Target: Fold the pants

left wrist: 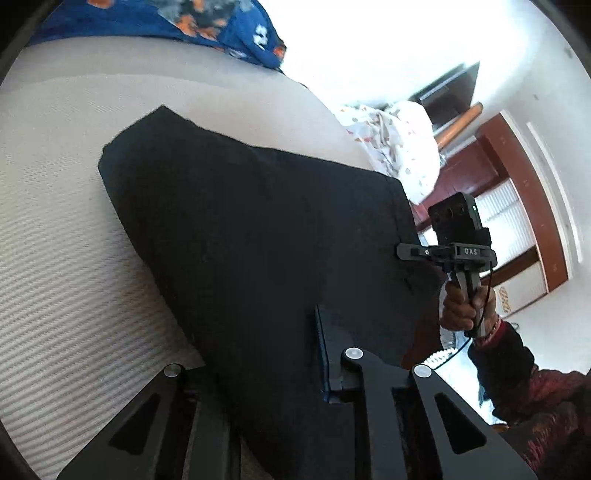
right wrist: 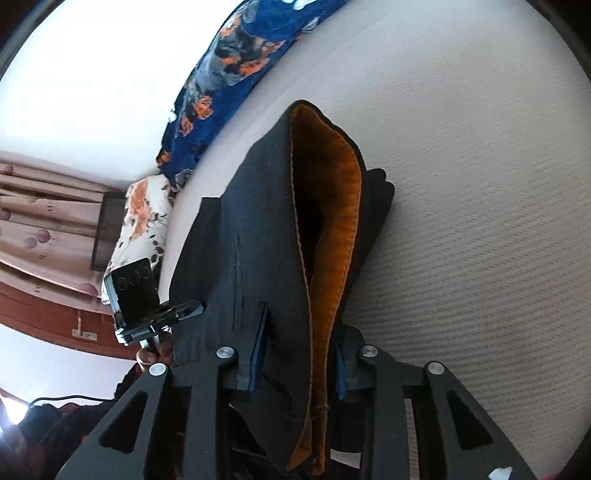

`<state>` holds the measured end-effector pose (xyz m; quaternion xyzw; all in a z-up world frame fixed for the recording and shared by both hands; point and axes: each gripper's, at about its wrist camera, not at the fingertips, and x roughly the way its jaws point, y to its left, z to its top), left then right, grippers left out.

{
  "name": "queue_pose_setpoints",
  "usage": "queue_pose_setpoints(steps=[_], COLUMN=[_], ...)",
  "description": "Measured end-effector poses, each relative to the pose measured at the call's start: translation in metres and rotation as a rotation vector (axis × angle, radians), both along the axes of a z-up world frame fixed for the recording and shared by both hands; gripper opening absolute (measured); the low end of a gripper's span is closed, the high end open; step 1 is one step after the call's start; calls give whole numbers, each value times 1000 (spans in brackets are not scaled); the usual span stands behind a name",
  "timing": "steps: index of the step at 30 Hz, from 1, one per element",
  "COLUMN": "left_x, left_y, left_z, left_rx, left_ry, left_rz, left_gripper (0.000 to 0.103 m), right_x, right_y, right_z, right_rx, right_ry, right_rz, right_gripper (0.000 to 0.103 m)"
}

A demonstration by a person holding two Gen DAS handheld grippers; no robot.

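Observation:
The black pants (left wrist: 251, 236) hang lifted above the white ribbed mattress (left wrist: 66, 280), stretched between both grippers. In the right wrist view the pants (right wrist: 258, 266) show an orange inner lining (right wrist: 343, 221) at the open waist. My left gripper (left wrist: 258, 373) is shut on one edge of the pants; its left finger is hidden by the cloth. My right gripper (right wrist: 301, 362) is shut on the waistband. The right gripper also shows in the left wrist view (left wrist: 410, 253), pinching the far edge. The left gripper shows in the right wrist view (right wrist: 192, 308), its tip against the cloth.
A blue floral blanket (left wrist: 207, 26) lies at the head of the mattress. A white floral pillow (left wrist: 399, 147) sits beside it, also in the right wrist view (right wrist: 140, 221). A brown wooden cabinet (left wrist: 509, 177) and pink curtains (right wrist: 40, 206) stand beyond the bed.

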<state>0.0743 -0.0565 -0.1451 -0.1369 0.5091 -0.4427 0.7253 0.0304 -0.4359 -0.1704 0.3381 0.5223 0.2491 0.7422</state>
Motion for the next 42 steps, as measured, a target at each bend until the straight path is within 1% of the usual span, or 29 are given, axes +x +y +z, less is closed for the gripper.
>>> queue_pose_setpoints(steps=[4, 7, 10, 11, 12, 13, 15, 18, 19, 20, 21, 22, 23, 25, 26, 27, 30, 34, 36, 38, 40, 42], left_x=[2, -1, -2, -2, -3, -3, -4, 0, 1, 1, 2, 2, 3, 5, 5, 4, -2, -11, -12, -11, -8, -7], left_y=[18, 35, 42, 41, 39, 41, 36, 49, 49, 50, 48, 47, 45, 41, 39, 37, 28, 20, 29, 41, 57, 75], left_z=[1, 2, -6, -10, -12, -11, -10, -16, -16, -17, -17, -18, -18, -19, -19, -18, -11, -2, 2, 7, 5, 8], left_rx=[7, 11, -3, -7, -5, -6, -16, -29, -32, -33, -31, -36, -39, -45, -45, -42, -15, 15, 21, 21, 27, 37], left_ry=[-9, -20, 9, 22, 24, 25, 34, 70, 78, 83, 93, 107, 117, 135, 134, 122, 59, -1, -20, -37, -43, -51], left_rz=[56, 99, 120, 122, 123, 122, 116, 104, 98, 94, 88, 81, 75, 64, 62, 63, 76, 109, 122, 145, 177, 215], left_gripper=[18, 18, 18, 18, 18, 18, 18, 19, 19, 19, 24, 25, 25, 25, 25, 25, 24, 19, 18, 17, 17, 17], right_x=[15, 26, 31, 31, 31, 32, 35, 35, 36, 37, 38, 39, 39, 40, 41, 41, 39, 32, 32, 33, 39, 45], right_y=[24, 40, 54, 55, 54, 51, 48, 43, 44, 45, 46, 49, 52, 58, 62, 67, 69, 67, 68, 74, 86, 103], right_z=[0, -2, -5, -7, -7, -9, -8, -5, -6, -7, -8, -9, -9, -7, -7, -8, -7, -6, -7, -6, -6, -5], right_rx=[29, 32, 18, 9, 6, 8, 2, -16, -11, -5, 17, 29, 27, 16, 7, -5, -13, -6, 34, 51, 79, 81], right_ry=[-18, -19, -13, -7, 3, 17, 34, 36, 40, 44, 44, 48, 41, 31, 24, 18, -6, -33, -33, -43, -45, -63], right_rz=[31, 64, 107, 114, 117, 116, 104, 94, 101, 104, 105, 109, 118, 133, 140, 146, 141, 123, 106, 109, 120, 143], right_gripper=[28, 28, 28, 30, 37, 40, 42, 46, 46, 48, 49, 49, 49, 45, 38, 35, 31, 30, 28, 28, 27, 27])
